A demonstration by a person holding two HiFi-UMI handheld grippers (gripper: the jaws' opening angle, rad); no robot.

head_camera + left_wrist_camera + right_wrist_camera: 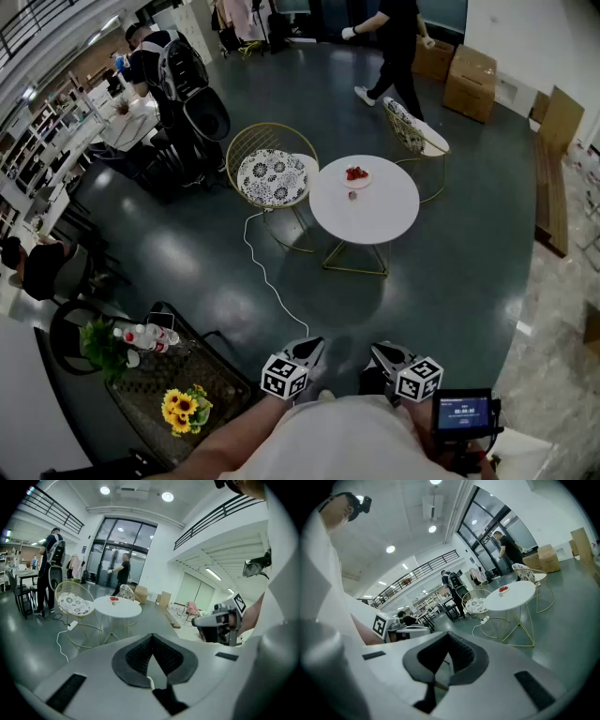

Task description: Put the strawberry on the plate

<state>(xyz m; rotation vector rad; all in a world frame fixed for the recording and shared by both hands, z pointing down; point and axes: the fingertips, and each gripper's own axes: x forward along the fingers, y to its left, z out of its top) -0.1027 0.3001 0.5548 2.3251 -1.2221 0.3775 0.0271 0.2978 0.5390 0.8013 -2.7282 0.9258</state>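
On one round white table (pixel 375 220), head view, one loose strawberry (pixel 352 195) is lying just beside one small plate (pixel 357 184) holding red berries (pixel 356 172). Left gripper view: the left gripper (pixel 151 637) is pressing its two ribbed black jaws together, empty. Right gripper view: the right gripper (pixel 449 637) is doing likewise.

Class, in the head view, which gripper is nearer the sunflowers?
Left. The left gripper is just right of the sunflowers; the right gripper is farther right, beyond the left one.
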